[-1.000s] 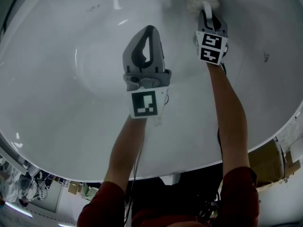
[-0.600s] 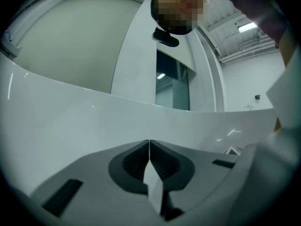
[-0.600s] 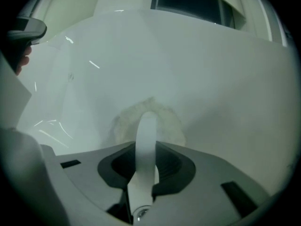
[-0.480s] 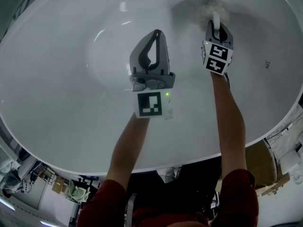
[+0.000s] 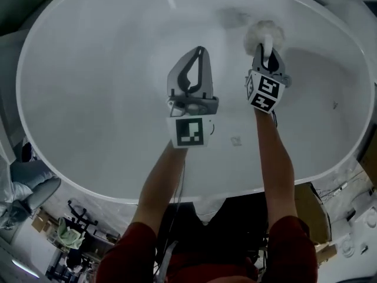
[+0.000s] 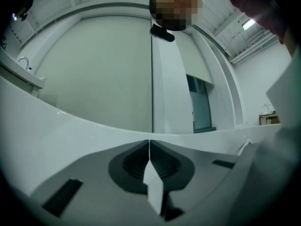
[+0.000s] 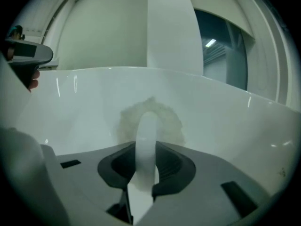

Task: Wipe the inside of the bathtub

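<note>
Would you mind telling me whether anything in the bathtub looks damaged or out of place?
Nothing spilled or askew. One small dark mark sits on the bathtub wall, to the right of the right hand-held gripper; too small to tell scuff from dirt.

- My right gripper point(image 5: 265, 47) pulls the fluffy scrubber point(image 5: 264, 33) back off the far wall, clear of the grey smear.
- My view now shows the whole bathtub point(image 5: 88, 128).

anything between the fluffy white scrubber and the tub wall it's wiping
Nothing visible. The right gripper holds the fluffy white scrubber by its handle, head seemingly pressed on the wall of the white bathtub. The shut left gripper is off to one side.
</note>
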### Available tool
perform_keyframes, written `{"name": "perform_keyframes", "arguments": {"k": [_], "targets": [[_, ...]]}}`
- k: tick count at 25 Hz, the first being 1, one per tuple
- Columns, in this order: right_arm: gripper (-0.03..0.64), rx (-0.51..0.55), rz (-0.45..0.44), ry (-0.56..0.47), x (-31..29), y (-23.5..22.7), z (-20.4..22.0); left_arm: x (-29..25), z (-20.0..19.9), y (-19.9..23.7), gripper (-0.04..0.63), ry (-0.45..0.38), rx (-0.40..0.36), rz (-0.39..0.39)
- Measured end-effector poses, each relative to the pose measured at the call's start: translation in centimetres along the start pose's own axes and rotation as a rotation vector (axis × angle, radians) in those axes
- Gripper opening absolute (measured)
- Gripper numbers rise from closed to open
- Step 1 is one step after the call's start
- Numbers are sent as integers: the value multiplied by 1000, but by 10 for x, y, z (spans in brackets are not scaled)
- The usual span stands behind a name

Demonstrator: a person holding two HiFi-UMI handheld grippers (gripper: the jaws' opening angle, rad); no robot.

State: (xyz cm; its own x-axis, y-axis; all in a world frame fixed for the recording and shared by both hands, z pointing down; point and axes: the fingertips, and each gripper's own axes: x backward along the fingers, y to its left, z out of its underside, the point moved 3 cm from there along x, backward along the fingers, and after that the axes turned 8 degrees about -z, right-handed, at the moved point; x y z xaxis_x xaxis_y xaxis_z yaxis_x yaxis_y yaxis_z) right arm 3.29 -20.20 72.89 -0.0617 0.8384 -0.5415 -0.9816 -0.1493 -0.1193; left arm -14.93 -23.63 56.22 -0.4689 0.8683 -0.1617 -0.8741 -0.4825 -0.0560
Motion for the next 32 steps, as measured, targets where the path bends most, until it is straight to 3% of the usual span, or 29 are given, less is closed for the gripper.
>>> {"name": "perform_keyframes", "arguments": {"k": [6,10,12,18,25,32], "targets": [[92,9,-100,-54,-8,133,-53,33,-36,114,14,-8,-28,-107],[92,36,-180,-78,-12,165,-77,42,-48,131,14,0,-35,-178],[92,58,-222,-84,-18,183,-77,51,-44,141,14,-4,-30,-217],[92,102,-291,-83,-66,312,-75,72,-19,256,14,10,-15,-274],[92,130,-335,-54,-126,361,-72,52,2,296,14,44,-15,-279],[92,207,-359,-60,-170,377,-70,42,27,304,14,78,-3,-262]]}}
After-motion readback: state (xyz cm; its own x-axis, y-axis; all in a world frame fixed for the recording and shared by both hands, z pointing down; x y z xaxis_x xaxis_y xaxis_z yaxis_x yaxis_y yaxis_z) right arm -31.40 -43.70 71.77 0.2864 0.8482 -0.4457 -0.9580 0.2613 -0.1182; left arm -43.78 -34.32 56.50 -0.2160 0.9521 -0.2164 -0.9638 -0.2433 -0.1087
